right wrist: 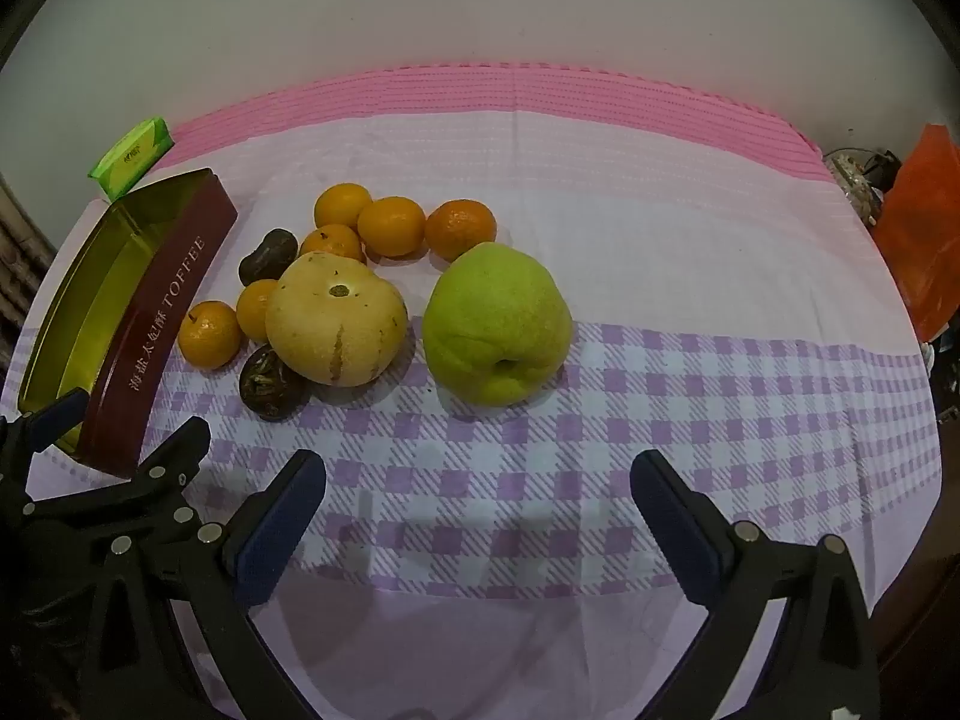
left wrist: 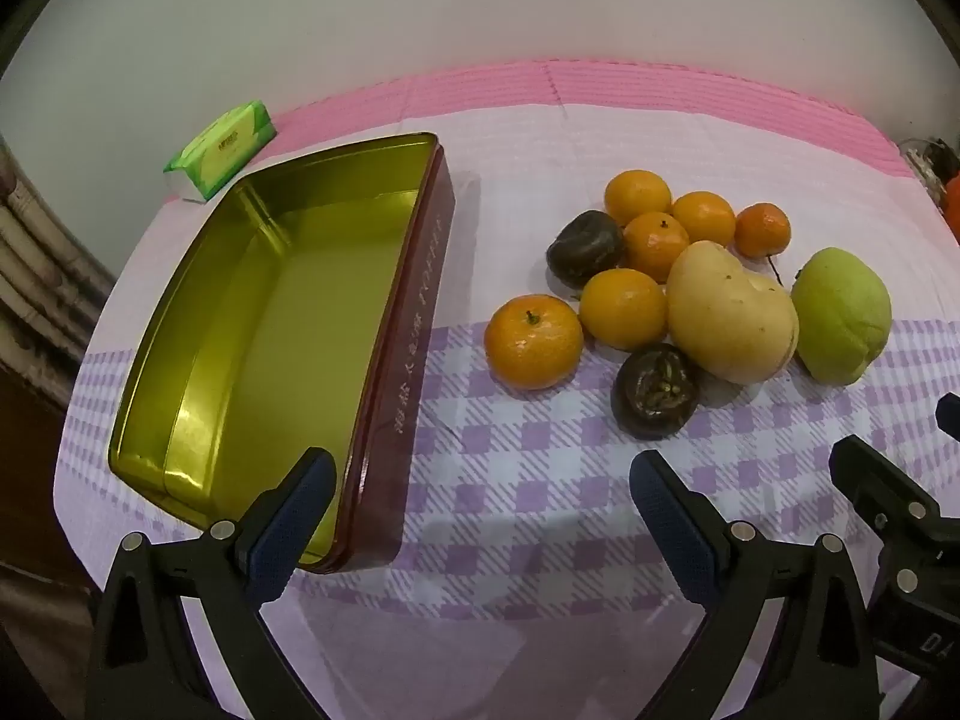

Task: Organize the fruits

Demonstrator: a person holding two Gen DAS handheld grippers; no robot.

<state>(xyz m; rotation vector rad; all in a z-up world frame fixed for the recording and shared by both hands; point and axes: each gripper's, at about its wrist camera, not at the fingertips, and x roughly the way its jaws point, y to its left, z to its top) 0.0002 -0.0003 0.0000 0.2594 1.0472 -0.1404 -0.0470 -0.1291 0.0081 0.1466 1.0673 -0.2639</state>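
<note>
Right wrist: green pear (right wrist: 497, 324) beyond spread jaws.

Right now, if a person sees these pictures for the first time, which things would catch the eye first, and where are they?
The eye goes first to the cluster of fruit on the checked cloth: a big green pear on its right side, a pale yellow melon beside it, and small oranges around them. Next comes the open toffee tin at the left, gold inside and holding nothing. Both hand-held grippers, left and right, are open above the cloth.
</note>
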